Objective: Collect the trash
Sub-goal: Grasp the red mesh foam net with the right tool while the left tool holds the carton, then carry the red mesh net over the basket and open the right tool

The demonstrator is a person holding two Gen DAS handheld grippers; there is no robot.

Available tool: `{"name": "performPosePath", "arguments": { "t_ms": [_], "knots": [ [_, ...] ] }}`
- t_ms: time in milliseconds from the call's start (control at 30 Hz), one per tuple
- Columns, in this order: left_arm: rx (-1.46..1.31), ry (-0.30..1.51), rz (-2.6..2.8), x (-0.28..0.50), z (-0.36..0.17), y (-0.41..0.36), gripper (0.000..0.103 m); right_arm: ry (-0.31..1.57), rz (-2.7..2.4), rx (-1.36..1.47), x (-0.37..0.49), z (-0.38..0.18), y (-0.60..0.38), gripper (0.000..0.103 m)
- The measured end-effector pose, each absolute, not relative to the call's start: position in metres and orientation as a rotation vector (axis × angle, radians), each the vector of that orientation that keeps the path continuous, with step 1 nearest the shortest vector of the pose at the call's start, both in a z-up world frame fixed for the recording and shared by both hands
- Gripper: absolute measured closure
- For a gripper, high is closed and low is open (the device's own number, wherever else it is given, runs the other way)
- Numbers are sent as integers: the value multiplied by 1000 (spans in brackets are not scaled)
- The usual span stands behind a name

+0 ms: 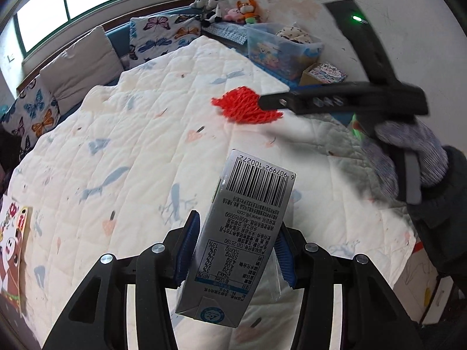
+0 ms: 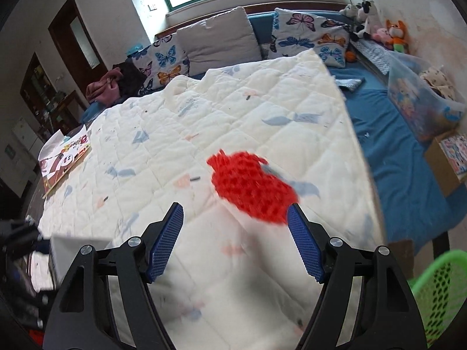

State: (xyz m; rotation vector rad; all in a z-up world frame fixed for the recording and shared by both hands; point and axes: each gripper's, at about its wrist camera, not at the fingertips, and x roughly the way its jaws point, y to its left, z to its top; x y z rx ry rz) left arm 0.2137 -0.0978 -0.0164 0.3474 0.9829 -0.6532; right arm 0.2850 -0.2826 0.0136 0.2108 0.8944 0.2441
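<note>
Toward the right edge of the bed's white quilt, the red foam net is seen lying flat, a piece of trash not yet picked up. It rests just ahead of the right gripper, and slightly to the side of the right-hand pad; that pad's tip overlaps the net's near edge in the right wrist view. Whether it touches cannot be told, the net being blurred. The jaws are held moderately wide with nothing between them. The net's longer axis is seen to run roughly across the jaw line, from upper left to lower right. In the left wrist view a fingertip of the right gripper is seen against the net's right side.

The left gripper is occupied: its jaws are closed on a grey milk carton, held by its side walls, barcode end forward. It sits farther from the net, nearer the foot of the bed.

The right hand is judged the nearer and the only free one. A small shift toward the net's middle is judged needed before closing. A green basket is noted beyond the bed's near right corner, likely the bin.
</note>
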Motion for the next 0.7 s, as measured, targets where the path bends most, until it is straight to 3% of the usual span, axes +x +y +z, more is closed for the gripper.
{"name": "performPosePath", "arguments": {
  "t_ms": [200, 467, 700],
  "knots": [
    [330, 997, -644, 213, -21, -85, 56, 931, 209, 201, 311, -7, -274, 32],
    [309, 999, -637, 209, -23, -78, 56, 951, 183, 252, 310, -16, -285, 55],
    [299, 988, -662, 202, -20, -90, 56, 903, 182, 268, 270, 8, -302, 60]
  ]
}}
